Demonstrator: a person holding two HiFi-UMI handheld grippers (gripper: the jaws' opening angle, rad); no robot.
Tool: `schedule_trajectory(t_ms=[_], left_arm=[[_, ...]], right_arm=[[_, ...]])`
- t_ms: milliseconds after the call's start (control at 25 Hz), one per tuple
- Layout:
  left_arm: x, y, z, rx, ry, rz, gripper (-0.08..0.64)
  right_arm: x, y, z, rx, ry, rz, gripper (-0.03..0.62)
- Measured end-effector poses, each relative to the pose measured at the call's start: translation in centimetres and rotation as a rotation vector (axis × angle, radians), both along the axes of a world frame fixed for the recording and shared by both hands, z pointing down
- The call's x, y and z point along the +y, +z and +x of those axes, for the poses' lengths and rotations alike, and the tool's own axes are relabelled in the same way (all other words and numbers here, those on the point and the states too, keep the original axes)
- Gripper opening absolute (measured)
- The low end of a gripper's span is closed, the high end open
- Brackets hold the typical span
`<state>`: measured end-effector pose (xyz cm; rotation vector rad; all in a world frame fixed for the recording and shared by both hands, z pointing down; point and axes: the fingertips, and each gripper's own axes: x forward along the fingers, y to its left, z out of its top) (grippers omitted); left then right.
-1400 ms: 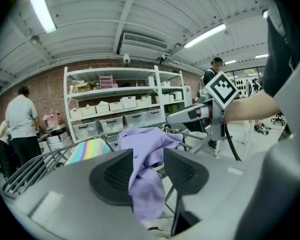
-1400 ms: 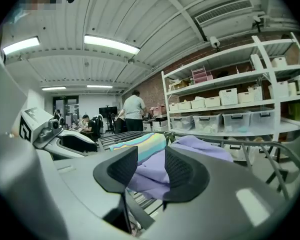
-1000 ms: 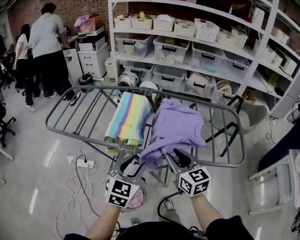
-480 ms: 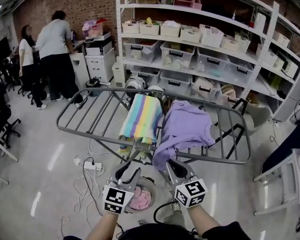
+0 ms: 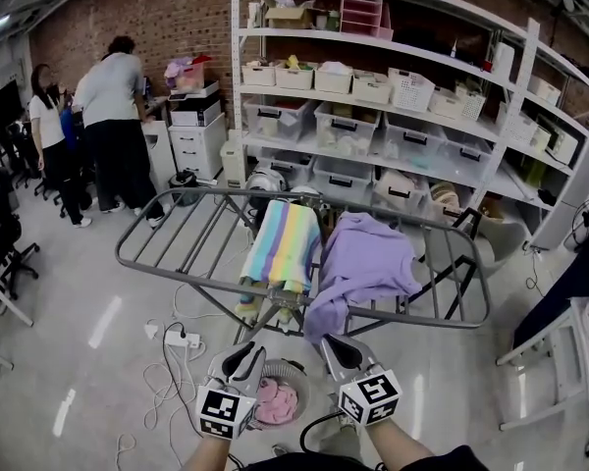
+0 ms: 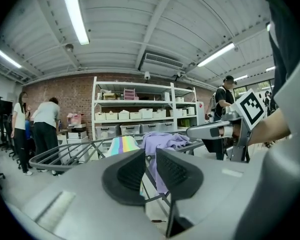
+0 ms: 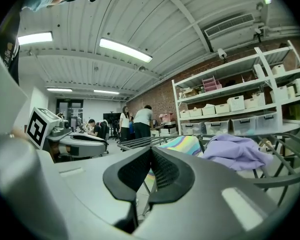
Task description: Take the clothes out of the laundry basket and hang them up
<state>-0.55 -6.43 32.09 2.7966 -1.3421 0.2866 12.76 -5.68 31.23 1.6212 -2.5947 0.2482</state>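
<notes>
Brick wall and white shelving (image 5: pixel 402 116) stacked with storage bins close off the back of the room. Far left, two people (image 5: pixel 113 116) stand facing away by a cabinet. On the pale floor a white power strip (image 5: pixel 182 340) lies among loose cables. A grey drying rack (image 5: pixel 172 238) stands mid-room, its long axis running left to right. A rainbow-striped towel (image 5: pixel 283 243) is draped across it, stripes and length pointing from the shelves toward the camera. Just to its right a lilac garment (image 5: pixel 371 258) lies bunched on the rails, one tail hanging over the near rail. Below, the left gripper (image 5: pixel 247 353) points at the rack, its jaws having just been closing, a narrow gap left and nothing between them. The laundry basket (image 5: pixel 300 386) sits on the floor between the grippers, a pink cloth (image 5: pixel 273 400) inside. The right gripper (image 5: pixel 336 343) is clenched tight on nothing
</notes>
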Motion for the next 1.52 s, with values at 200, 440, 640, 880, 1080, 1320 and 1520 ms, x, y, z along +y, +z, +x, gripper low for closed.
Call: schedule_trajectory(t_ms=[200,440,640,880,1080,1320,1520], left_arm=[[0.5,-0.1,-1.1,0.026,-0.031,0.003,0.014],[1.2,0.0,-1.6,0.033,-0.041,0.003,0.002],[1.7,0.0,-2.3,0.034,-0.055,-0.001,0.002],[2.2,0.2,-2.9,0.041,-0.069,-0.005,0.002],[2.4,0.3,-3.0,0.039,-0.068,-0.007,0.002],[2.1,0.6,-3.1,0.037,-0.069,-0.016,0.002],[1.5,0.3,-2.9,0.038,-0.070,-0.006,0.002]], right_arm=[[0.8,0.0,-1.4,0.005,-0.023,-0.002,0.006],[1.5,0.3,-2.4,0.020,-0.035,-0.009,0.005],[1.8,0.0,-3.4,0.040,-0.055,-0.001,0.005],[2.1,-0.2,-4.1,0.051,-0.076,-0.001,0.005],[2.3,-0.2,-4.3,0.065,-0.089,-0.007,0.005],[2.2,0.3,-4.0,0.076,-0.094,-0.028,0.005],[1.6,0.4,-3.9,0.076,-0.098,-0.029,0.005]])
